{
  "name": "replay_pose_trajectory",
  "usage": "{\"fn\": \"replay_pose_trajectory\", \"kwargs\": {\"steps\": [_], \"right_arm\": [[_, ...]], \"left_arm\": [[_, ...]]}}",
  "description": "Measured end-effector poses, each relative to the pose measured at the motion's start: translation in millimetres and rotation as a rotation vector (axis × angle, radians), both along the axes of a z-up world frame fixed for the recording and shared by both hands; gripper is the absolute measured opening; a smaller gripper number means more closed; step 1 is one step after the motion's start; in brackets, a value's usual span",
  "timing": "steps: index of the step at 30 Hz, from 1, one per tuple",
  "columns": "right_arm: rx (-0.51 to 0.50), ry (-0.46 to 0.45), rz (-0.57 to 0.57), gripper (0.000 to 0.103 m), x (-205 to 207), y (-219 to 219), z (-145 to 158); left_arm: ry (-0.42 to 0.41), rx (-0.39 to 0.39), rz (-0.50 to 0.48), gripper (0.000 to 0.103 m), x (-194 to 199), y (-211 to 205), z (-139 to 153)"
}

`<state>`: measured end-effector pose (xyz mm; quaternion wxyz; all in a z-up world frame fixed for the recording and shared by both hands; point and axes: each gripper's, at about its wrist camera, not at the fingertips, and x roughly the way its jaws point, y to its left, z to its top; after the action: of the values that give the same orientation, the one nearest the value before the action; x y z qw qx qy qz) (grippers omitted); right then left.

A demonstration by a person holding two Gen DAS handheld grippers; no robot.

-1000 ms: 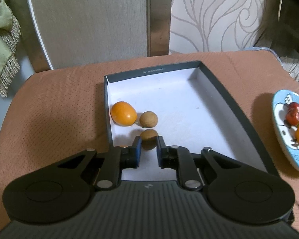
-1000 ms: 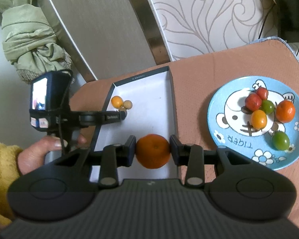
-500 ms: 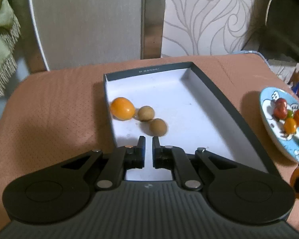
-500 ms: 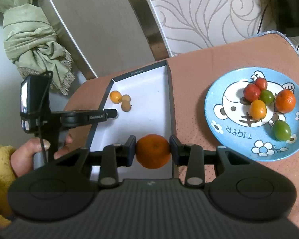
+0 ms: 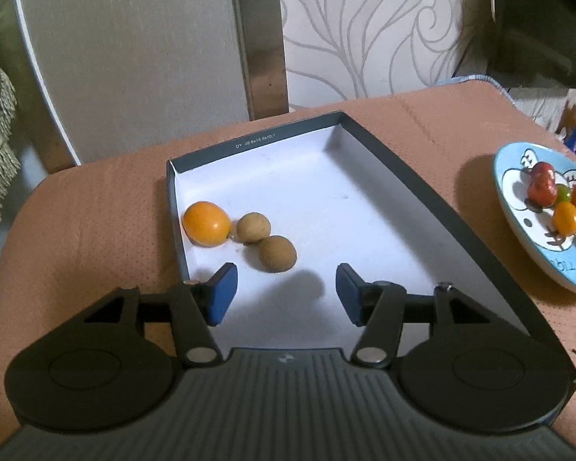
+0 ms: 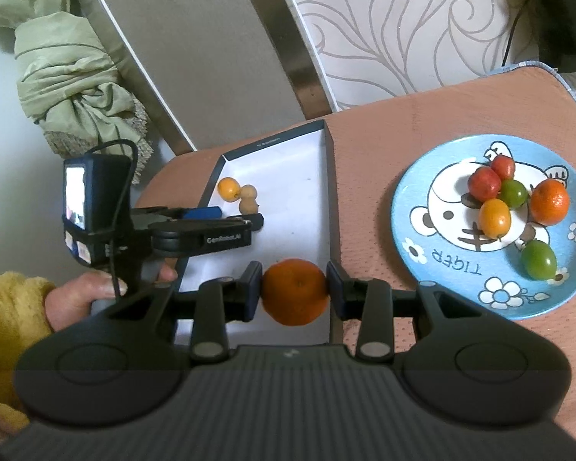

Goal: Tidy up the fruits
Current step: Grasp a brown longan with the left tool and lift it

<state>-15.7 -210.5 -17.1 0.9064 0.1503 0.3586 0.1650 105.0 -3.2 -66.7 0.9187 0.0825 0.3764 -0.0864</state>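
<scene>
The left gripper [image 5: 286, 290] points downward at a slant, its blue pads [image 5: 222, 292] well apart with nothing between them; its jaws have just been opening. A hand [image 6: 96, 296] in a yellow sleeve [image 6: 4, 319] grips its handle at the near left. The right gripper [image 6: 293, 292] also slants downward, its pads pressed on both sides of an orange fruit [image 6: 293, 292].
</scene>
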Motion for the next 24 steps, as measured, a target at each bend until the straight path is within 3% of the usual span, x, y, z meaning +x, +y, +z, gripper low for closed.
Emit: {"fn": "replay_pose_trajectory", "kwargs": {"steps": [3,6,8,9,10,17,24], "right_arm": [[-0.001,0.000,-0.007,0.039,0.0,-4.1,-0.8],[0.001,-0.001,-0.011,0.039,-0.4,-7.6,-0.7],[0.003,0.000,-0.013,0.039,0.1,-9.7,-1.3],[0.005,0.000,-0.014,0.039,0.5,-10.5,-1.4],[0.006,-0.001,-0.015,0.039,0.6,-11.4,-1.1],[-0.015,-0.022,-0.050,0.039,-1.4,-25.0,0.6],[-0.066,-0.033,-0.144,0.039,-6.6,-52.8,-2.4]], "left_arm": [[0.071,0.010,0.034,0.061,12.9,-6.1,-0.2],[0.056,0.035,0.033,0.061,15.4,-11.6,5.2],[0.064,0.071,0.039,0.050,21.9,-16.0,2.1],[0.079,0.068,0.043,0.034,26.1,-16.0,-0.8],[0.095,0.061,0.051,0.028,29.6,-14.7,-4.0],[0.060,-0.008,0.096,0.027,22.7,-7.8,-3.4],[0.004,-0.096,0.010,0.027,10.6,-39.6,27.4]]}}
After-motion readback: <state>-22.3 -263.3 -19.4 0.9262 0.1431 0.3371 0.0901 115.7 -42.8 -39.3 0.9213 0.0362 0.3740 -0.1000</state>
